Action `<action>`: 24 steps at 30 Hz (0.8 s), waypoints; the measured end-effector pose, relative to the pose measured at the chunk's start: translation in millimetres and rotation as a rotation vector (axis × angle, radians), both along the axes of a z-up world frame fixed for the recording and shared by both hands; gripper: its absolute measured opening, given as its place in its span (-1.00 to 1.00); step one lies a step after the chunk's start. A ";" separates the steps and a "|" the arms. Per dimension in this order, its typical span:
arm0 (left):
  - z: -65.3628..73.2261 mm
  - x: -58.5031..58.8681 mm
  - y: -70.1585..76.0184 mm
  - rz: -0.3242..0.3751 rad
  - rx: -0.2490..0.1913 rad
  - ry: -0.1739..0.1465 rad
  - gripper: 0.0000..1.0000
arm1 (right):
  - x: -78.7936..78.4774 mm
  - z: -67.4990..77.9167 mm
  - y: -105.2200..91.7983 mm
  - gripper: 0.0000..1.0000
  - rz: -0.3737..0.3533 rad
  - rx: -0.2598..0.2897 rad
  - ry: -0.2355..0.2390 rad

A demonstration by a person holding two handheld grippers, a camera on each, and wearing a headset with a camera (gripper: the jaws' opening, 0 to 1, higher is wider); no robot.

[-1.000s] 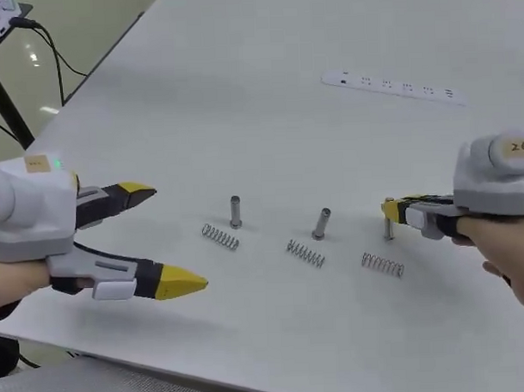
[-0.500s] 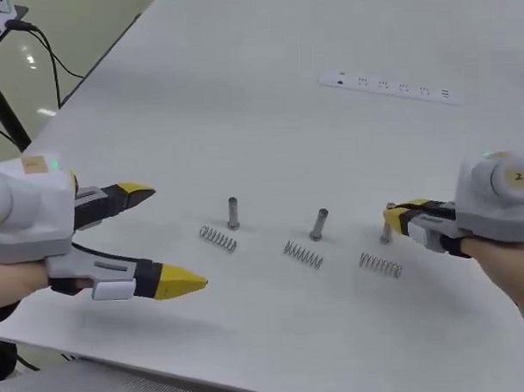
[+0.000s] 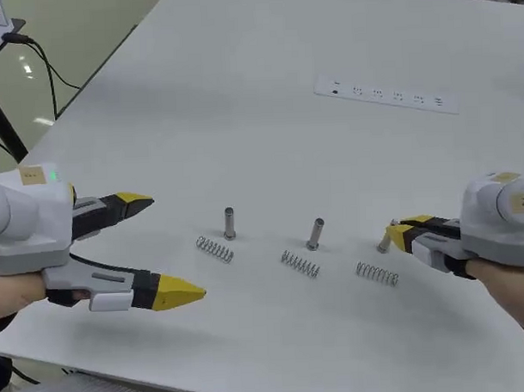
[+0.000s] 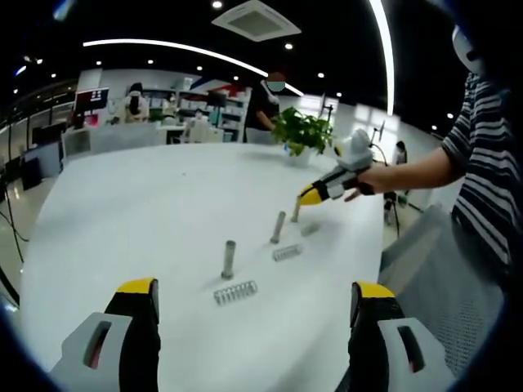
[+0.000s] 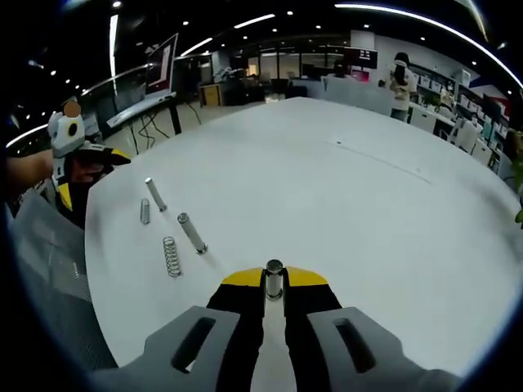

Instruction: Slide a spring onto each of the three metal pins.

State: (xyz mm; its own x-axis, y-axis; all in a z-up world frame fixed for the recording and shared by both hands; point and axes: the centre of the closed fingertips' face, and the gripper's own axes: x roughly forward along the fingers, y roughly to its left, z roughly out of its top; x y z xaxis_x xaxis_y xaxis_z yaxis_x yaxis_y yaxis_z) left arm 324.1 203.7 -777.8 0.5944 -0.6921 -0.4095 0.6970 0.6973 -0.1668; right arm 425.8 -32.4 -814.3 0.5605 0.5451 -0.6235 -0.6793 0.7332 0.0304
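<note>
Three short metal pins stand in a row on the white table: the left pin (image 3: 229,223), the middle pin (image 3: 315,233) and the right pin (image 3: 383,242), which leans. A spring lies in front of each: (image 3: 215,248), (image 3: 300,264), (image 3: 377,274). My right gripper (image 3: 399,233) is shut on the right pin (image 5: 274,280), whose top sits between the yellow tips. My left gripper (image 3: 160,247) hovers wide open to the left of the row, with nothing between its fingers; from it the left pin (image 4: 230,259) and its spring (image 4: 235,291) lie straight ahead.
A white power strip (image 3: 385,96) lies at the far right of the table (image 3: 241,93). The table's left edge drops to the floor, where a black cable (image 3: 42,66) hangs. A potted plant (image 4: 304,131) and several people are beyond the table.
The right gripper has come lower and a little nearer to me, still on the right pin, which now leans. The head view has shifted. The left gripper has stayed open in place.
</note>
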 end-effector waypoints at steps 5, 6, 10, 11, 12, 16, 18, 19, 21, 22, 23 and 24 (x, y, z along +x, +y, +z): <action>-0.9 -0.5 -0.2 0.000 0.001 0.003 0.89 | -1.2 -1.2 -0.1 -0.90 -0.001 0.007 0.012; -0.9 -0.7 -0.2 -0.001 0.001 0.004 0.89 | -1.5 -1.4 0.0 -0.90 0.000 0.007 0.013; -0.5 -0.8 0.3 0.001 0.000 0.004 0.89 | -1.1 -1.9 -0.2 -0.89 -0.004 0.011 0.021; -0.4 -0.9 0.3 0.002 0.000 0.004 0.89 | -0.6 -1.6 0.0 -0.87 -0.006 0.015 0.020; -0.2 -1.2 0.2 0.002 0.000 0.004 0.89 | 0.2 -1.8 -0.4 -0.84 -0.008 0.015 0.022; 1.0 -2.3 -0.8 -0.001 0.000 0.002 0.89 | -0.7 -0.7 0.8 -0.80 -0.005 0.017 0.021; 1.4 -2.3 -0.7 0.000 0.000 0.001 0.89 | -0.2 0.1 0.9 -0.76 -0.007 0.019 0.018; 1.4 -2.1 -0.4 0.001 0.000 0.001 0.89 | 0.1 0.0 0.6 -0.73 -0.008 0.017 0.017; 1.0 -1.8 0.3 0.003 0.000 0.002 0.89 | -1.3 0.7 1.8 -0.71 -0.009 0.022 0.020; 0.7 -1.9 0.5 0.003 0.000 0.003 0.89 | -2.2 1.2 2.7 -0.70 -0.010 0.027 0.022; 0.6 -1.9 0.6 0.004 0.000 0.004 0.89 | -2.4 1.5 3.2 -0.68 -0.010 0.030 0.022; 0.5 -2.0 0.7 0.004 0.001 0.003 0.89 | -2.9 2.2 3.5 -0.66 -0.009 0.030 0.020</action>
